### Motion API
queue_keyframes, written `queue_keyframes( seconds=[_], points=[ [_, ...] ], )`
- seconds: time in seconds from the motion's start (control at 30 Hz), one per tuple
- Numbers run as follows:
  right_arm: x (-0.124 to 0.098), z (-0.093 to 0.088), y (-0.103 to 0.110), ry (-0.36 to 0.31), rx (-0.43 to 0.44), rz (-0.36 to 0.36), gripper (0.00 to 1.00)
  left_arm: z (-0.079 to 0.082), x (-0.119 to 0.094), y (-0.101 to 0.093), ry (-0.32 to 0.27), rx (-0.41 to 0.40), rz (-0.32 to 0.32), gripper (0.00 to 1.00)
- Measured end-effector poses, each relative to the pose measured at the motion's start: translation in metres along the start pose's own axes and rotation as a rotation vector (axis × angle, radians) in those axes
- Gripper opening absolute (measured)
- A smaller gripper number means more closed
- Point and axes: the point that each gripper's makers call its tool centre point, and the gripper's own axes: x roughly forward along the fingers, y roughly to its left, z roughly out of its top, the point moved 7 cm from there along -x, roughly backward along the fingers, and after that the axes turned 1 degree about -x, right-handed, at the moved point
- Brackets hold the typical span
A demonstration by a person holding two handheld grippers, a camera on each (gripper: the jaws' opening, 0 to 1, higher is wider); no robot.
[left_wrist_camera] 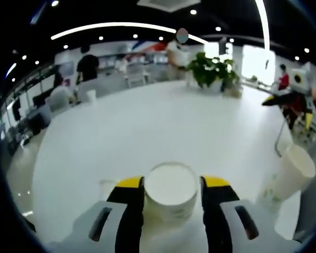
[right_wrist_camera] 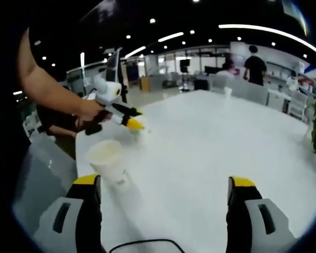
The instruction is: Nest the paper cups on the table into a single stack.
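Left gripper view: the left gripper rises from the bottom edge with its two yellow-tipped jaws clamped on a white paper cup, one jaw against each side. The cup stands upright on the white table, its open mouth showing as a pale disc; its base is hidden behind the jaws. Just beside the left jaw a small pale thing sits on the table, half hidden, and I cannot tell what it is. Near the table's right edge a second cup leans, its lower end blurred and partly cut off. Farther along that edge the right gripper comes in, dark and yellow-tipped; its body is cut by the frame. At the far edge stand a plant and another small cup, with people beyond, too blurred for detail.

Right gripper view: the right gripper has its jaws wide apart with bare table between them. Close to the left jaw, near the table's corner, the leaning cup stands with its rim toward the camera. Behind it a hand holds the left gripper over the table's edge; the cup in its jaws is a faint smear, hard to make out.
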Motion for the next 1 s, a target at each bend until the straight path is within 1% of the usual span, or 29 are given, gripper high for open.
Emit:
queue_keyframes(
  seconds=[0.03,0.2,0.47,0.57,0.67,0.8,1.0],
  points=[
    [0.000,0.000,0.000,0.000,0.000,0.000,0.99,0.000,0.001,0.001,0.003,0.003,-0.001,0.37],
    [0.000,0.000,-0.001,0.004,0.001,0.003,0.99,0.002,0.003,0.003,0.003,-0.002,0.005,0.37],
    [-0.001,0.003,-0.006,0.005,0.003,-0.002,0.99,0.006,0.005,0.006,0.011,0.013,0.000,0.37],
    [-0.001,0.004,-0.008,0.002,0.003,-0.003,0.99,0.012,0.004,0.006,0.005,-0.006,-0.019,0.37],
    [0.000,0.005,-0.008,0.002,0.002,-0.002,0.99,0.017,0.004,0.005,0.009,0.008,-0.020,0.37],
    [0.000,0.004,-0.007,0.004,0.003,-0.003,0.99,0.024,0.003,0.005,0.009,0.001,-0.034,0.37],
    [-0.002,0.003,-0.007,0.007,0.006,-0.003,0.99,0.040,0.002,0.005,0.012,0.019,-0.051,0.37]
  ],
)
